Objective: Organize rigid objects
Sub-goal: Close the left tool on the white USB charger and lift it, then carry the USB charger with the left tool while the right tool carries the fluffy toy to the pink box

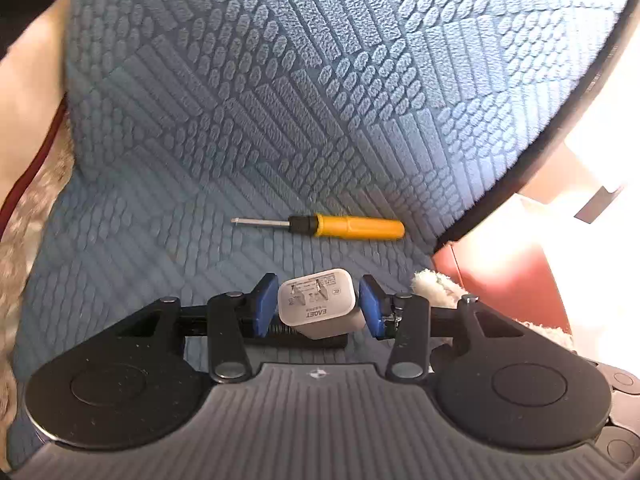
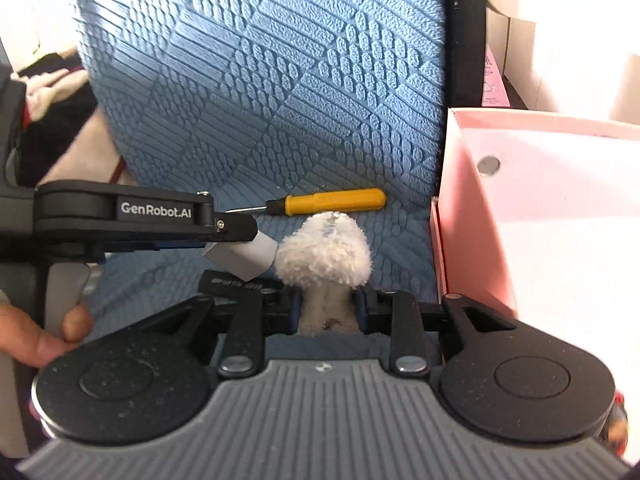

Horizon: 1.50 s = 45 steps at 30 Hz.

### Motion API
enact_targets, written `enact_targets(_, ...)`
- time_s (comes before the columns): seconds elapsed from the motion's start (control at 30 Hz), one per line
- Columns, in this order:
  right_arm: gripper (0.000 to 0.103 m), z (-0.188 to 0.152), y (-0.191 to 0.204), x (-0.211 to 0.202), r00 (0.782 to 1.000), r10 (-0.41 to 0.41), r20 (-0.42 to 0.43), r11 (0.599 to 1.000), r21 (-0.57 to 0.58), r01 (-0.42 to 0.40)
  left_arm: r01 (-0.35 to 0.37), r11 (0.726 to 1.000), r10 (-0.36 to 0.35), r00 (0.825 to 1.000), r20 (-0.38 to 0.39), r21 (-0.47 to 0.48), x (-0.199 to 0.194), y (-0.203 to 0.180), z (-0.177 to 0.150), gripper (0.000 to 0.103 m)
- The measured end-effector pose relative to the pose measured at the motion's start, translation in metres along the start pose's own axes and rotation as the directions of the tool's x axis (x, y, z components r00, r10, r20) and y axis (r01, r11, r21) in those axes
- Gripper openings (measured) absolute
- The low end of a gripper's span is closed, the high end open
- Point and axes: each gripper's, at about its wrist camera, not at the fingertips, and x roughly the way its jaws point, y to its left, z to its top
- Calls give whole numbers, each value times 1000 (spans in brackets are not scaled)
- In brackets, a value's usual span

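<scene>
Showing only rt view: pink box [image 2: 472,208]

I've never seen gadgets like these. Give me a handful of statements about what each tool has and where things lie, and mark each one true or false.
1. The left tool grips a white wall charger. True.
2. The right tool is empty. False: it is shut on a white fluffy item.
3. The screwdriver lies loose on the blue textured mat. True.
4. The screwdriver's handle is red. False: it is yellow with a black collar.
5. A pink box stands open to the right of the mat. True.
6. The charger already lies inside the pink box. False: it is between the left tool's blue pads.
</scene>
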Motion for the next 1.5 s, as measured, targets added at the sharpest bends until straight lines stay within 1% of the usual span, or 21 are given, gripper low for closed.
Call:
enact_targets(0.13,30,-12,11,-19,1000,7,13,999,-46,-6,5,1000,-5,1000,3,-8,-17,-2,-15,51)
enact_targets(0.27,30,-23,18,-30,1000,17,13,998,-66,-16,11,1000,-11,1000,9,0,-36,-8,-31,50)
enact_targets(0.37,30,-39,20,-43,1000,6,6,998,-55,-6,15,1000,-16,1000,14,3,-54,-15,-45,50)
enact_targets(0.47,30,-56,25,-55,1000,-17,-5,998,-66,17,-6,1000,5,1000,26,31,-73,-23,-64,50)
enact_targets(0.57,30,-67,26,-68,1000,-12,-6,998,-54,11,12,1000,-12,1000,22,18,-88,-24,-78,50)
enact_targets(0.73,30,-81,29,-80,1000,-30,-5,997,-74,30,8,1000,-8,999,37,12,-105,-24,-92,50)
enact_targets(0.9,30,-93,30,-96,1000,-22,-6,997,-71,21,0,1000,-2,998,60,23,-125,-26,-106,49)
enact_targets(1.03,30,-100,33,-107,1000,-20,4,996,-84,20,2,1000,-2,997,71,1,-134,-24,-112,49)
enact_targets(1.17,30,-100,33,-120,1000,-14,3,998,-64,14,11,1000,-10,997,74,-9,-144,-27,-113,49)
enact_targets(1.5,30,-85,30,-158,999,0,52,998,-64,3,32,999,-34,992,123,15,-172,-61,-109,48)
